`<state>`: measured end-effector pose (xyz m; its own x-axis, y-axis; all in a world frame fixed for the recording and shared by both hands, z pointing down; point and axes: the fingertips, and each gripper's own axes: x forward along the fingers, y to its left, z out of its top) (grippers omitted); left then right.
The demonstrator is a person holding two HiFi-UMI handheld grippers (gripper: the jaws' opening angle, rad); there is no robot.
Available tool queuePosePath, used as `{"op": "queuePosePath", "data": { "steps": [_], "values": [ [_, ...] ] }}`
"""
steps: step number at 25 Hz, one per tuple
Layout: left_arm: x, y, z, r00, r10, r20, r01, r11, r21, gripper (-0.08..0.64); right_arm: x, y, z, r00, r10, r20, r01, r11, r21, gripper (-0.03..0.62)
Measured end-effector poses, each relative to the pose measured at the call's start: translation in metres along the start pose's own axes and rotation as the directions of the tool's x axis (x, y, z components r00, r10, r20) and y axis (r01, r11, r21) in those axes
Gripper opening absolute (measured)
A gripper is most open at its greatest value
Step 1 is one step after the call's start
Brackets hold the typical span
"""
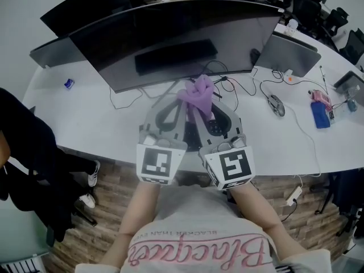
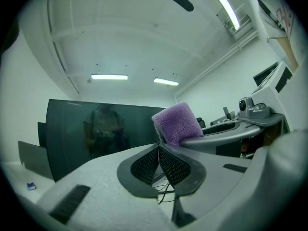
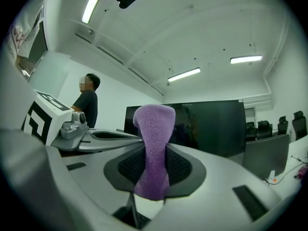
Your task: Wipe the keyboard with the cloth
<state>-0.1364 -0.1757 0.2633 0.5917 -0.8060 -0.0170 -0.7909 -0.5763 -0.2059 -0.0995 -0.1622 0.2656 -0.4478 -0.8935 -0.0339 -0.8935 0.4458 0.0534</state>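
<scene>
Pale grey, pink-lettered T-shirt

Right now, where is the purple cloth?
The purple cloth is clamped in the right gripper, at the centre of the head view, in front of the curved monitor and beside the left gripper.

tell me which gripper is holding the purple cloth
The right gripper: its jaws are clamped on the purple cloth. The left gripper has its jaws shut together with nothing between them.
</scene>
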Motion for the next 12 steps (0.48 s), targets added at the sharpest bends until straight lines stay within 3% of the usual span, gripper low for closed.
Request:
{"op": "queuePosePath", "data": {
  "steps": [12],
  "values": [
    [0.001,0.0059,0.006,0.999,0.013,0.029,-0.012,0.999,-0.036,0.006,0.0027,0.0004,0.0093,0.999,-0.025,0.022,0.026,0.998,-0.06,0.093]
  ]
}}
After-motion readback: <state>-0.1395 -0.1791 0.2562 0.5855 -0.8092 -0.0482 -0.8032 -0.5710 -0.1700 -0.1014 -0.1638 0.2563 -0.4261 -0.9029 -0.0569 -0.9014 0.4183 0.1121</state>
